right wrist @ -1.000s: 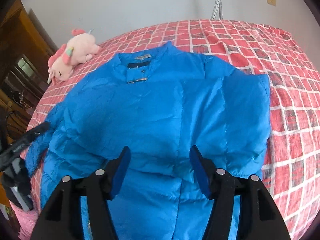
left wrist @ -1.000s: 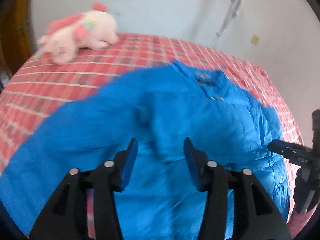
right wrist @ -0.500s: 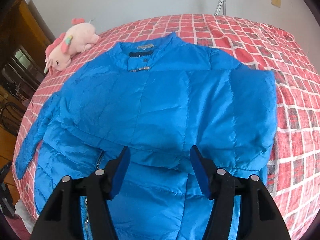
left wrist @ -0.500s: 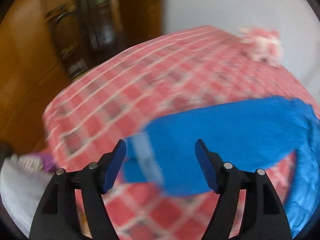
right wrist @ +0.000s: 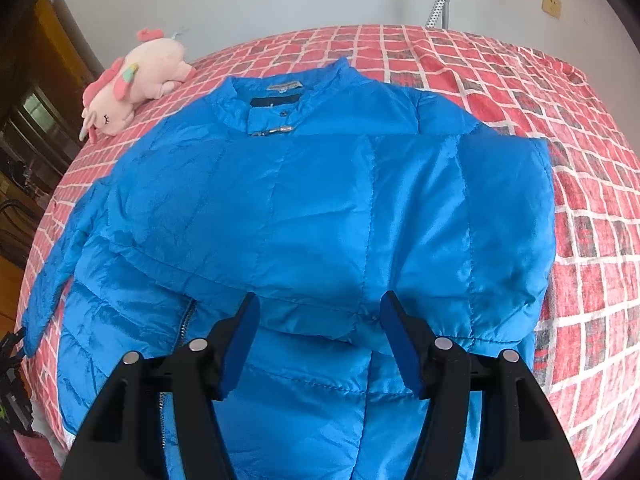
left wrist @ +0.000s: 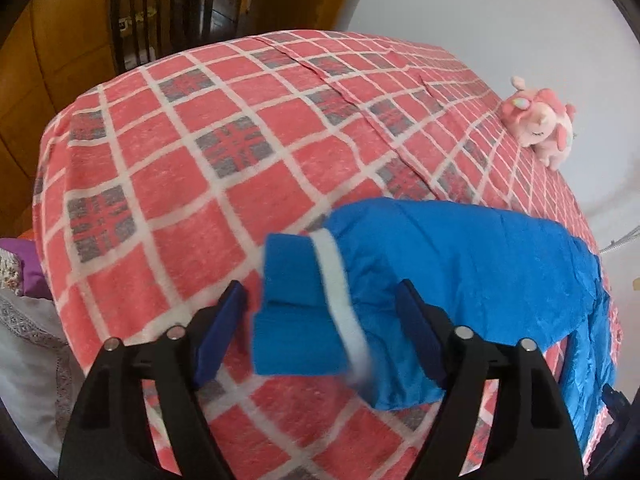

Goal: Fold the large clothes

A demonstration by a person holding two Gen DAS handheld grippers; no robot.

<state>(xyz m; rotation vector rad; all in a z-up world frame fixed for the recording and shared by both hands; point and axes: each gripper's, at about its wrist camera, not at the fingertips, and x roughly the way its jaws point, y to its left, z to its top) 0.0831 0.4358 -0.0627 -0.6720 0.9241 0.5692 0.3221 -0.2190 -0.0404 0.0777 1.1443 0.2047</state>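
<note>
Bed (right wrist: 580, 152): covered by a red checked blanket; it carries everything in view.

Jacket (right wrist: 320, 208): a large blue padded garment lying face up across the bed, collar toward the far wall. The sleeve on the right-hand side is already folded over the chest. The other sleeve (left wrist: 460, 264) lies stretched out flat over the blanket, away from the body, its knitted cuff (left wrist: 296, 300) nearest the bed's edge.

Plush toy (right wrist: 132, 84): pink, lying on the blanket just beside the collar and apart from the sleeve.

Right tool (right wrist: 318, 344): jaws spread, hovering over the lower front of the jacket; nothing is between the pads.

Left tool (left wrist: 320, 332): jaws spread, pointed down at the cuff. The cuff lies between the pads, but they do not press on it, so it is not gripped.

Step in hand, by judgement: taking up the outstretched sleeve to fold it across the chest.

Risks:
- The cuff sits nearer the left-hand pad. A closure from here may catch only its edge, and slick padded fabric could slip out during the carry.
- Closing too low may pinch the blanket with the cuff and drag it along.
- Padded sleeves tend to spring back; a fold released unpressed may reopen and disturb the sleeve already laid.
</note>
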